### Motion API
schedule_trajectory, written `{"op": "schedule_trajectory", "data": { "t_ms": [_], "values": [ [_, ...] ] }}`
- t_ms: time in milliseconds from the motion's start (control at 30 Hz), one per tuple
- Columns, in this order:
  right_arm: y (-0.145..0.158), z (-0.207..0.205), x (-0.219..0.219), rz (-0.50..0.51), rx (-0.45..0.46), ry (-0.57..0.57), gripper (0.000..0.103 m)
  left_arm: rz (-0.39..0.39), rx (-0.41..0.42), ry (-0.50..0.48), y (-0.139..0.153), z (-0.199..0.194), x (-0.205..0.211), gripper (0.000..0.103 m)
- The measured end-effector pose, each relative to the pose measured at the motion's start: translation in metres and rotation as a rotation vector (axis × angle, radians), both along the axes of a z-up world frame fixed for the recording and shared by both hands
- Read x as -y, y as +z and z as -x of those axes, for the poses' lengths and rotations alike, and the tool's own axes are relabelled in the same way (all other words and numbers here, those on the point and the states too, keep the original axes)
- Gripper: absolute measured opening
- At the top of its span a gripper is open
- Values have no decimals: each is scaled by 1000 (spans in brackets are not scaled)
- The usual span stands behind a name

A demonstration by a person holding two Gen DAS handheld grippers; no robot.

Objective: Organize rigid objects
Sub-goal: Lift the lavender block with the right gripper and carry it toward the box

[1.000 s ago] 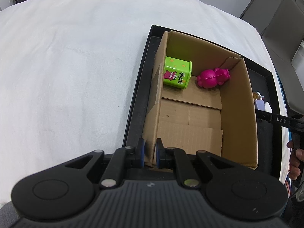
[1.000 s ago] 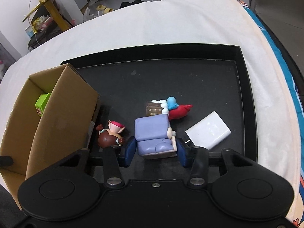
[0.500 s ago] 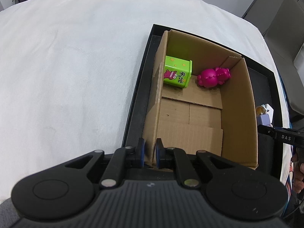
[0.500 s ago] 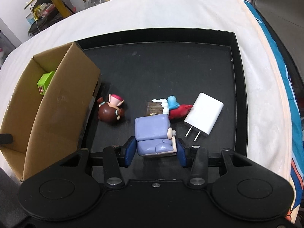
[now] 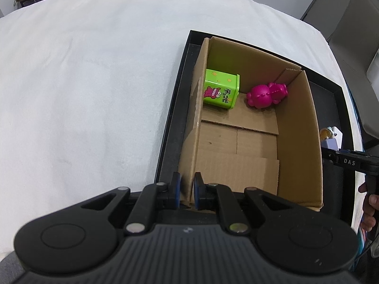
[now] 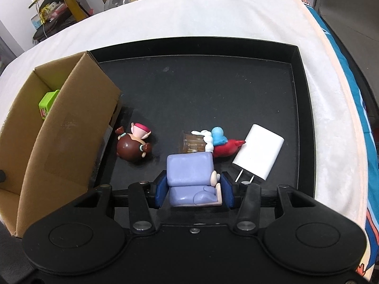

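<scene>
On the white-covered table (image 5: 83,82) sits the black tray (image 6: 300,108), and at its left end the cardboard box (image 5: 298,127), already holding a green carton (image 5: 220,90) and a magenta figure (image 5: 265,94). The left gripper (image 5: 187,189) is clenched on the box's near wall, pinning it steady. Over on the tray floor, the right gripper (image 6: 193,193) has its pads against both sides of the lavender armchair toy (image 6: 189,168), so it looks grasped and is just off the tray, to my eye. Next call: carry it left, clear the box wall, drop it inside. Waiting beside it are the white charger (image 6: 260,151), the brown-haired figurine (image 6: 132,146), a blue-and-red toy (image 6: 222,142) and an amber block (image 6: 191,142).
</scene>
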State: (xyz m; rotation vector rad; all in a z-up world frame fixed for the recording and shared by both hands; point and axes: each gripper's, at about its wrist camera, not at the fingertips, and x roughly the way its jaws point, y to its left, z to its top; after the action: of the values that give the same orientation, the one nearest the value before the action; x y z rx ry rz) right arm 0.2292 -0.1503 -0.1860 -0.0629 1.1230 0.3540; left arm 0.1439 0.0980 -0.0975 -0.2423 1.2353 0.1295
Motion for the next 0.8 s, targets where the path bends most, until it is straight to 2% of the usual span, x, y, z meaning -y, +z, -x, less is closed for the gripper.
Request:
{"op": "schedule_trajectory", "data": {
  "t_ms": [233, 800],
  "values": [
    [4, 1, -2, 23, 5, -6, 44, 6, -2, 1, -1, -1, -2, 10],
    [36, 8, 3, -89, 16, -20, 44, 10, -5, -9, -2, -2, -2, 10]
  ]
}}
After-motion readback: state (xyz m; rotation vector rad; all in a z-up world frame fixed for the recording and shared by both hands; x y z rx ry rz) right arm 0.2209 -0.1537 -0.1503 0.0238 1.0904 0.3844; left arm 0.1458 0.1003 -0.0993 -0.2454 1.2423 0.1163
